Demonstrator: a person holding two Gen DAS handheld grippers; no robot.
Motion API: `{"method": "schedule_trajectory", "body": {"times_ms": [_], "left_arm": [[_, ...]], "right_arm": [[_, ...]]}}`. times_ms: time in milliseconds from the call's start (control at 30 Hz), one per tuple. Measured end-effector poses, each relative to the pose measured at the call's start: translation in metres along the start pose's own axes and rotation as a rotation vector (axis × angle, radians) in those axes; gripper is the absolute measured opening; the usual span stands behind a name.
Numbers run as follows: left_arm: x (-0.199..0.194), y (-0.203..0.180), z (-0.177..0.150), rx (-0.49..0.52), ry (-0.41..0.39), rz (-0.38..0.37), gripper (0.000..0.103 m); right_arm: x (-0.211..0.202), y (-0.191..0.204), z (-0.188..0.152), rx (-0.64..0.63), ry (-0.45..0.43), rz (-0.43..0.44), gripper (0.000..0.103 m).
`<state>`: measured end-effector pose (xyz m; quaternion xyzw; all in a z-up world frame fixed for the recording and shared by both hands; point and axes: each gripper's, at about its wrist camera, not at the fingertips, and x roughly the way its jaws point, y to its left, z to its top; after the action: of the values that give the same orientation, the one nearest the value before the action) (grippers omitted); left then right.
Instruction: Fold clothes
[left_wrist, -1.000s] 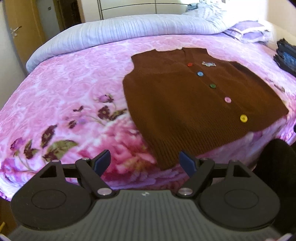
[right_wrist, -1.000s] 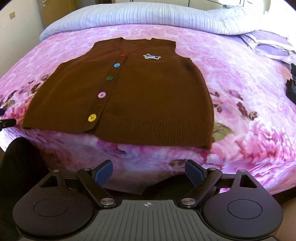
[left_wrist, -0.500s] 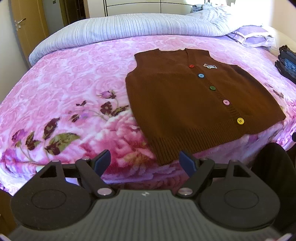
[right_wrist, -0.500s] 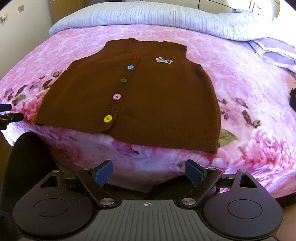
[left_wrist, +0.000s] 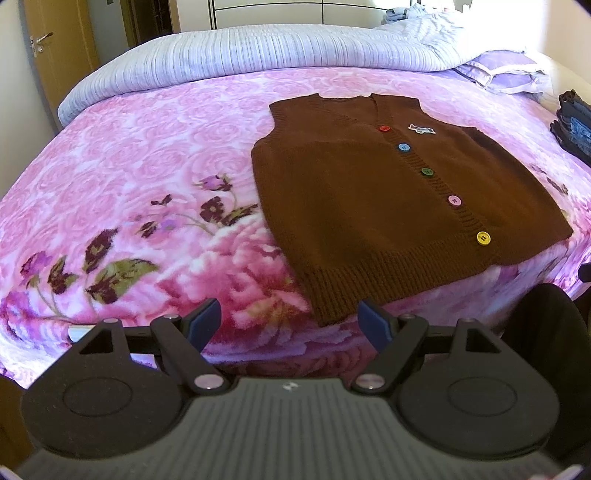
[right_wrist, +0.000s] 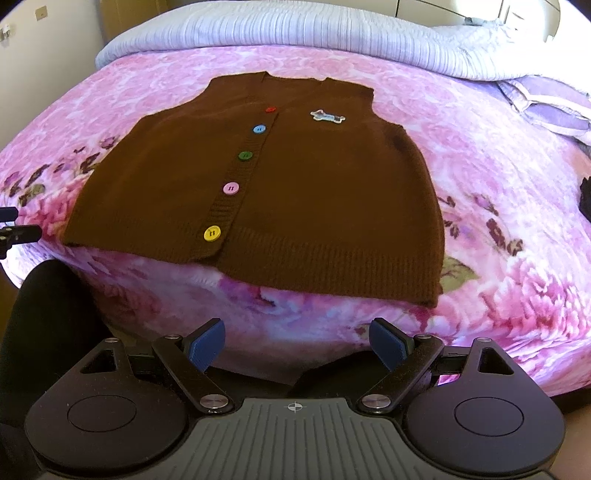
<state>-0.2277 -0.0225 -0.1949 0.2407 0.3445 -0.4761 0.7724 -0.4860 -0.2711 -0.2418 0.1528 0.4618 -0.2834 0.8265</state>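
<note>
Left view: left gripper (left_wrist: 289, 319) spread and empty, vest (left_wrist: 369, 199) flat on the bed (left_wrist: 129, 166), ahead and rightward, hem corner nearest — right view: right gripper (right_wrist: 294, 341) likewise spread and empty, vest (right_wrist: 295, 192) ahead, collar far, hem across.

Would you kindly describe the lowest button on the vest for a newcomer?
A brown vest lies flat on the pink bed. Five buttons run down its front. The lowest, the yellow button, sits just above the ribbed hem, the only yellow one.
</note>
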Motion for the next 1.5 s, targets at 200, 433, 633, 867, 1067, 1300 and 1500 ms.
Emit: {"method": "schedule_trajectory", "body": {"times_ms": [200, 433, 633, 867, 1067, 1300, 1500], "left_arm": [[0.006, 0.001, -0.003, 0.023, -0.01, -0.013, 0.078], [0.011, 0.025, 0.006, 0.241, -0.122, 0.048, 0.078], [0.027, 0.062, 0.016, 0.345, -0.128, 0.111, 0.078], [0.039, 0.088, 0.016, 0.375, -0.164, 0.081, 0.078], [0.051, 0.09, 0.011, 0.41, -0.185, -0.005, 0.078], [0.073, 0.077, 0.025, 0.666, -0.265, -0.06, 0.078], [0.128, 0.051, 0.058, 0.997, -0.327, -0.029, 0.077]], "right_arm": [[0.006, 0.003, 0.0, 0.004, 0.006, 0.01, 0.088], [0.004, 0.046, 0.011, -0.201, -0.139, 0.097, 0.088], [0.023, 0.121, 0.02, -0.484, -0.213, 0.212, 0.07], [0.065, 0.195, 0.013, -0.823, -0.246, 0.237, 0.065], [0.107, 0.244, 0.0, -1.105, -0.264, 0.189, 0.065], [0.089, 0.21, 0.036, -0.918, -0.332, 0.246, 0.007], [0.065, 0.166, 0.071, -0.678, -0.39, 0.312, 0.007]]}}
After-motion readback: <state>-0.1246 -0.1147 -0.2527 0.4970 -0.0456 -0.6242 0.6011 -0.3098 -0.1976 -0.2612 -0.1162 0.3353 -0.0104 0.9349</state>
